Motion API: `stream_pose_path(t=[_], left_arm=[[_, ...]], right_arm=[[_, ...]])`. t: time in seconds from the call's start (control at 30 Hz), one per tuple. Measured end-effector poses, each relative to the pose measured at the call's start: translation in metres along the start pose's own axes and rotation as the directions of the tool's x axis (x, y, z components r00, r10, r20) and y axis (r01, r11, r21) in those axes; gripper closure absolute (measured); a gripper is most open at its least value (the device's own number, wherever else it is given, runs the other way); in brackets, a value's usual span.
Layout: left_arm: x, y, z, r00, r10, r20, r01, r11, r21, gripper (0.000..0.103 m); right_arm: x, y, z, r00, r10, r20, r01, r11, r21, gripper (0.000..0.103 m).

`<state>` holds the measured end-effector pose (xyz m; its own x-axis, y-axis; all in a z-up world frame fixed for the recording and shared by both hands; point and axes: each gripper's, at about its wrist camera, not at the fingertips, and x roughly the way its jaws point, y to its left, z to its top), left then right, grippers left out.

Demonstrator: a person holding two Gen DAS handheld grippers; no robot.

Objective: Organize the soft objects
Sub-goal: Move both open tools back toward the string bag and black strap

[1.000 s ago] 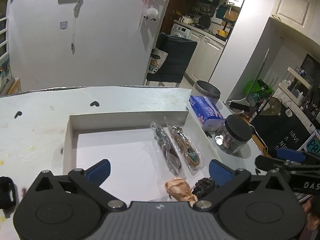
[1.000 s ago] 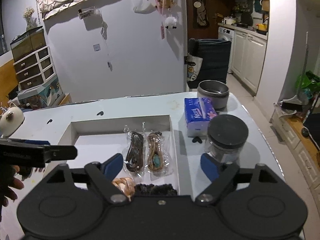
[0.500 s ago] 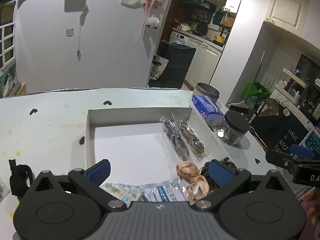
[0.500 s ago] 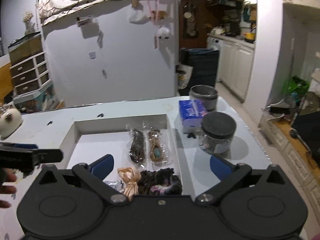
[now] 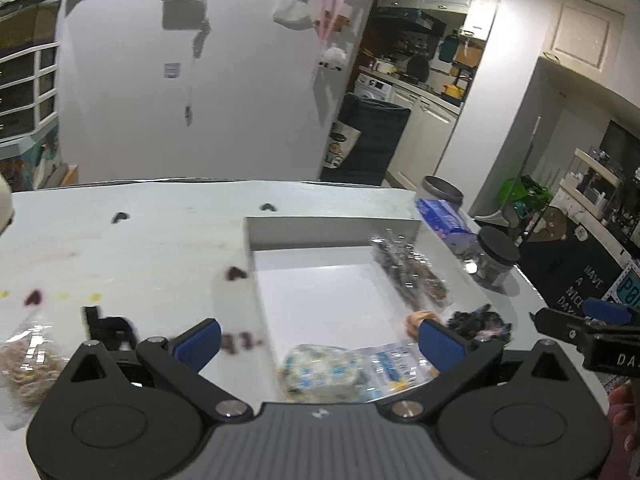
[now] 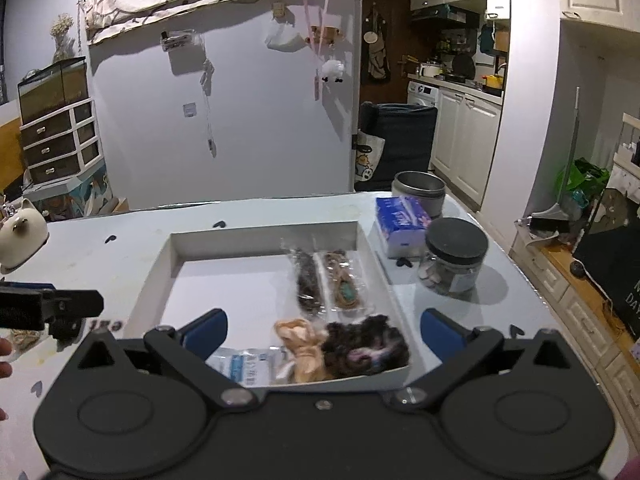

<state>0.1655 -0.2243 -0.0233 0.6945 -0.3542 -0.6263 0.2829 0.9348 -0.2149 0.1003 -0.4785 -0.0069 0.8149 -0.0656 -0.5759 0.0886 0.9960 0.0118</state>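
A shallow white tray (image 6: 264, 234) lies on the table. It holds two clear packets (image 6: 328, 282) at its right side, a peach scrunchie (image 6: 302, 342), a dark fuzzy scrunchie (image 6: 366, 346) and a blue-printed packet (image 6: 244, 364) at its near edge. A floral soft item (image 5: 322, 372) also lies at the tray's near edge. My left gripper (image 5: 318, 340) is open and empty above the tray's near left corner. My right gripper (image 6: 324, 330) is open and empty above the near edge. A black clip (image 5: 108, 326) and a bagged beige item (image 5: 24, 360) lie left of the tray.
Right of the tray stand a blue tissue pack (image 6: 402, 220), a dark-lidded glass jar (image 6: 454, 256) and a metal pot (image 6: 418, 190). A white teapot (image 6: 20, 234) sits at the table's far left. Small dark heart marks dot the tabletop.
Both grippers have pulled back and risen from the tray. The left one has swung left, bringing the black clip and bagged item into view. Both stay open.
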Motion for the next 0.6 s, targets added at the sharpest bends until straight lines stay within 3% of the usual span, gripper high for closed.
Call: stream_pose_path(t=[0.6], left_arm=[[-0.049,0.155,0.001,0.992,0.124,0.033,-0.123,0.992,-0.036,0.0]], right_arm=[[0.012,0.141,-0.001,0.997,0.077,0.006,-0.076,0.997,-0.01,0.0]])
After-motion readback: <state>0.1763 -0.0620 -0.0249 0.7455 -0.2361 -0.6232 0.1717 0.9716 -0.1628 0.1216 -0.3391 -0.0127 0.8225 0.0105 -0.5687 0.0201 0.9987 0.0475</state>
